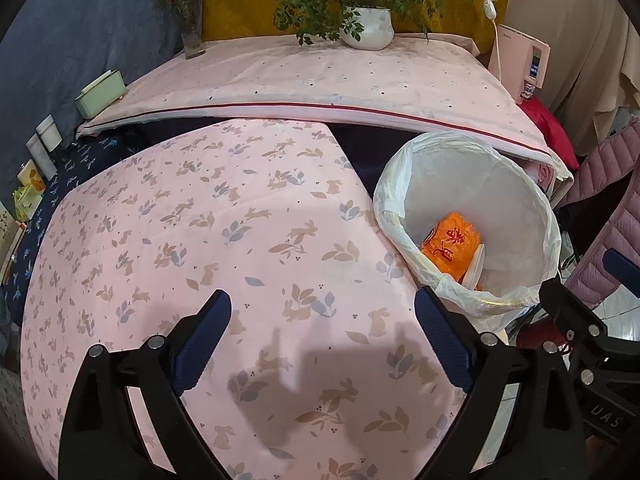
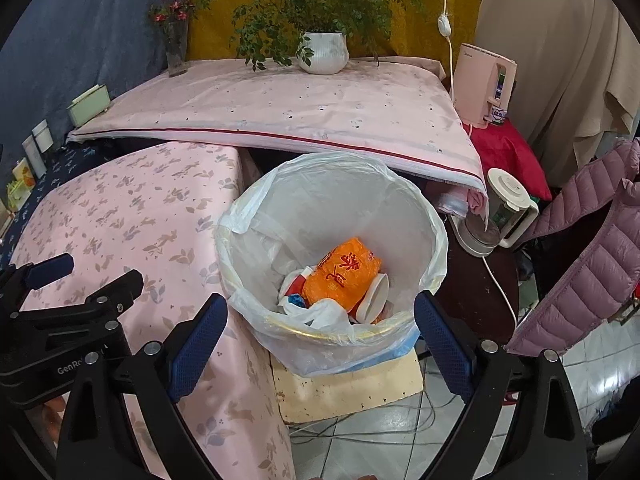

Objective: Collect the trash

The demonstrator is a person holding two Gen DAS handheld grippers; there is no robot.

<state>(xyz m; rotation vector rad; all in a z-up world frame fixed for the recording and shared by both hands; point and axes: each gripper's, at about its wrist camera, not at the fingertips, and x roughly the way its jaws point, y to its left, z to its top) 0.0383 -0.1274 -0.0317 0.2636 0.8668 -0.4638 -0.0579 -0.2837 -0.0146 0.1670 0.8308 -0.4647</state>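
Note:
A bin (image 2: 340, 196) lined with a white plastic bag stands beside the low table. Inside it lie an orange printed bag (image 2: 344, 276), white paper cups (image 2: 376, 294) and crumpled white plastic. My right gripper (image 2: 320, 302) hangs open just above the bin's near rim, nothing between its blue pads. My left gripper (image 1: 322, 300) is open over the pink rabbit-print cloth (image 1: 240, 220), empty, with the bin (image 1: 480, 192) and the orange bag (image 1: 452, 246) to its right. The right gripper's black frame (image 1: 580, 328) shows at the left wrist view's right edge.
A higher pink-covered table carries a potted plant (image 2: 322, 52) and a flower vase (image 2: 176, 52). A glass kettle (image 2: 506, 208), a pink dispenser (image 2: 484, 84) and a purple puffer jacket (image 2: 592, 260) crowd the right. The bin rests on a foam block (image 2: 348, 388); cables (image 2: 360, 430) cross the tiles.

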